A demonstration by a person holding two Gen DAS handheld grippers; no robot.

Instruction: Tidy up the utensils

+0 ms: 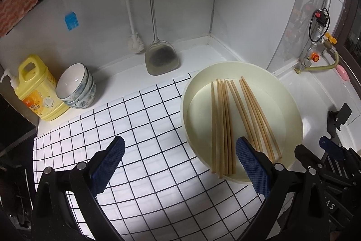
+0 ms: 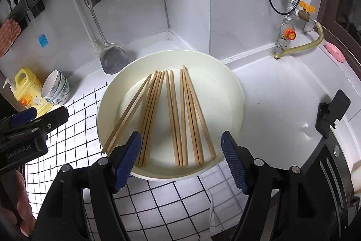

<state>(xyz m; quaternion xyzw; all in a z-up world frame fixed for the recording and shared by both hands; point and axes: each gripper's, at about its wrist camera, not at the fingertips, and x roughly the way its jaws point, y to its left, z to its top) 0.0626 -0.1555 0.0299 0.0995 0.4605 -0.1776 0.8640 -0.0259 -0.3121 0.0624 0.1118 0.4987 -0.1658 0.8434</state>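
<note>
Several wooden chopsticks (image 1: 225,123) lie loose in a round cream basin (image 1: 291,119) on the counter; the chopsticks (image 2: 171,114) and the basin (image 2: 232,94) also show in the right wrist view. My left gripper (image 1: 180,150) is open and empty, above the grid mat just left of the basin, its right finger over the basin's near rim. My right gripper (image 2: 180,141) is open and empty, hovering over the basin's near edge with the chopstick ends between its fingers.
A white grid-pattern mat (image 1: 135,128) covers the counter. A yellow detergent bottle (image 1: 36,87) and stacked bowls (image 1: 76,85) stand at the back left. A metal spatula (image 1: 161,58), a brush and cloths hang on the wall. Gas pipes (image 2: 291,15) and a black clip (image 2: 334,110) are on the right.
</note>
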